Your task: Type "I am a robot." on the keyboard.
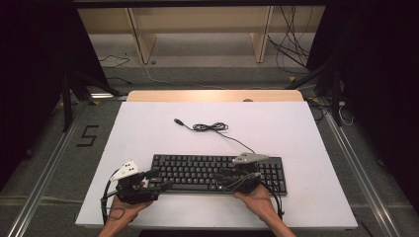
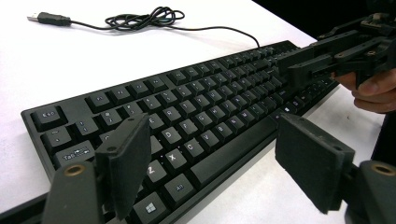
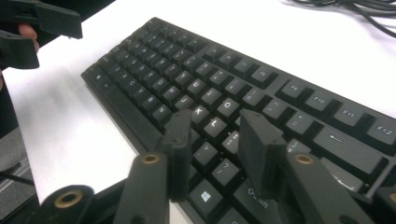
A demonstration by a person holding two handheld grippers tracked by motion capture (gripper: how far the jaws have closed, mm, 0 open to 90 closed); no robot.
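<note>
Black full-size keyboard (image 1: 217, 173) lies on the white table (image 1: 148, 133), long axis left–right, near the person's edge. Left tool (image 1: 160, 185) — spread wide — sits at its left end; right tool (image 1: 225, 174), narrowly parted, hovers over right-centre keys, pinching nothing.

keyboard (image 3: 261, 88) right end cut off

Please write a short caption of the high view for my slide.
Two hand-held grippers, left and right, hover open over a black keyboard on a white table, its cable coiled behind.
</note>
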